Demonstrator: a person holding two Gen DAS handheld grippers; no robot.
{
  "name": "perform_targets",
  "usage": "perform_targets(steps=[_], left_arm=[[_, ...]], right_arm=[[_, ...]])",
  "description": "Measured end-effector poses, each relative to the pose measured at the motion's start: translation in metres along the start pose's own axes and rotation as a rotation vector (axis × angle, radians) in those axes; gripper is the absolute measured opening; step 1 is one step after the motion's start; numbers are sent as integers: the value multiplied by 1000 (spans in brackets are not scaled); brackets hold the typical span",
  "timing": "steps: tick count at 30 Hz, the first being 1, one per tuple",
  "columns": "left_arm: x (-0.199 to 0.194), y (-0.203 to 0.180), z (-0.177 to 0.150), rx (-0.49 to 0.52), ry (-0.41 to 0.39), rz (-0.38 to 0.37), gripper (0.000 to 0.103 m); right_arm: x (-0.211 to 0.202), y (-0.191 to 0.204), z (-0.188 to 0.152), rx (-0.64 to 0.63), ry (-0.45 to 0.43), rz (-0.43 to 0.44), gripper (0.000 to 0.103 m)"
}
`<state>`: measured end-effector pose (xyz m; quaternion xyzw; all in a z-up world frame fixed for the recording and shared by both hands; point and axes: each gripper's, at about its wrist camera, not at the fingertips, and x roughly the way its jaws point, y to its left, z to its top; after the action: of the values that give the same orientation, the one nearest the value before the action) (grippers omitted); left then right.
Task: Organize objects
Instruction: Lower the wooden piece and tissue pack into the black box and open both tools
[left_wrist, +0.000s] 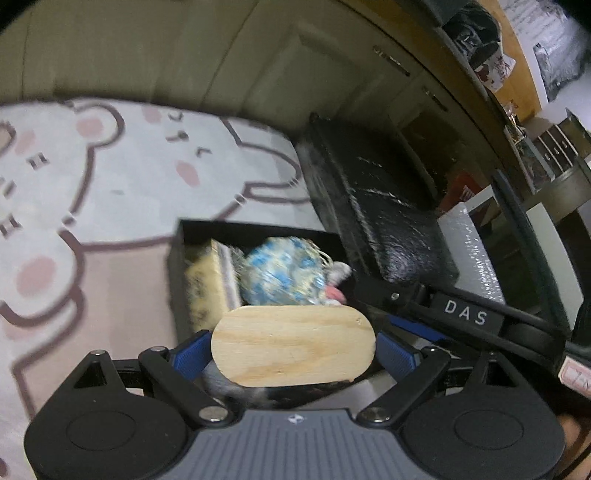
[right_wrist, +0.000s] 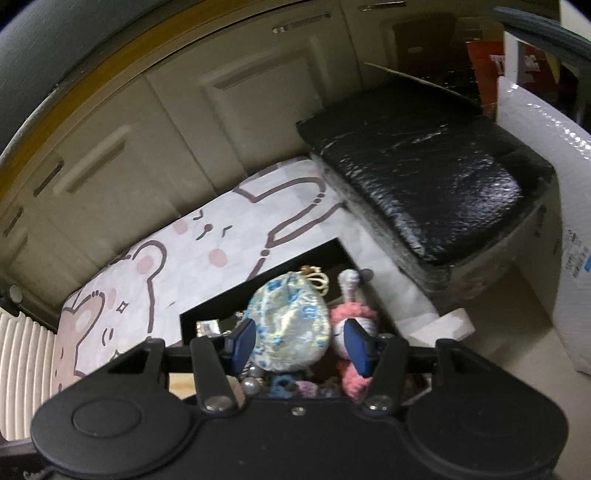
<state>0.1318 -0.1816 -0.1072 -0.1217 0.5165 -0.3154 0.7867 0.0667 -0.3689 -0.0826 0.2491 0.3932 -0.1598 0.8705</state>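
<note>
Left claw (left_wrist: 293, 350): spread wide, its blue pads (left_wrist: 192, 354) pressed on the two rounded ends of an oval wooden board (left_wrist: 293, 347). The board fills the gap between the fingers, its long axis running straight across from pad to pad, its flat face turned up toward the camera. It hangs over the near edge of a black box (left_wrist: 177, 266).

Right claw (right_wrist: 301, 347): jaws partly drawn in, set on either side of a blue-and-silver pouch (right_wrist: 288, 328). The left pad (right_wrist: 242, 343) lies against the pouch's side; the right pad (right_wrist: 358, 347) sits in front of a pink knitted doll (right_wrist: 351, 321), and whether it touches the pouch cannot be told. So the grip is unclear.

Box contents, near to far: beads and small trinkets (right_wrist: 258, 384) under the pouch; the pouch, roundish, its gold drawstring neck (right_wrist: 314, 277) pointing away from the claw; the doll just right of it, its grey head (right_wrist: 349, 278) at the far end. In the left view a yellow brush (left_wrist: 207, 280) leans at the box's left wall, just beside the pouch.

Surroundings: the box rests on a bear-print rug (right_wrist: 166, 273). To the right of it stands a black-wrapped block (right_wrist: 424, 166). Beyond are pale cabinet doors (right_wrist: 184, 122).
</note>
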Motion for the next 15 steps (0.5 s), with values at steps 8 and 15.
perform_targets(steps=[8, 15], left_arm=[[22, -14, -6, -19, 41, -17, 98], [15, -12, -5, 20, 17, 45, 102]], right_arm=[[-7, -20, 2, 43, -9, -9, 55], [-6, -17, 1, 30, 0, 3, 55]])
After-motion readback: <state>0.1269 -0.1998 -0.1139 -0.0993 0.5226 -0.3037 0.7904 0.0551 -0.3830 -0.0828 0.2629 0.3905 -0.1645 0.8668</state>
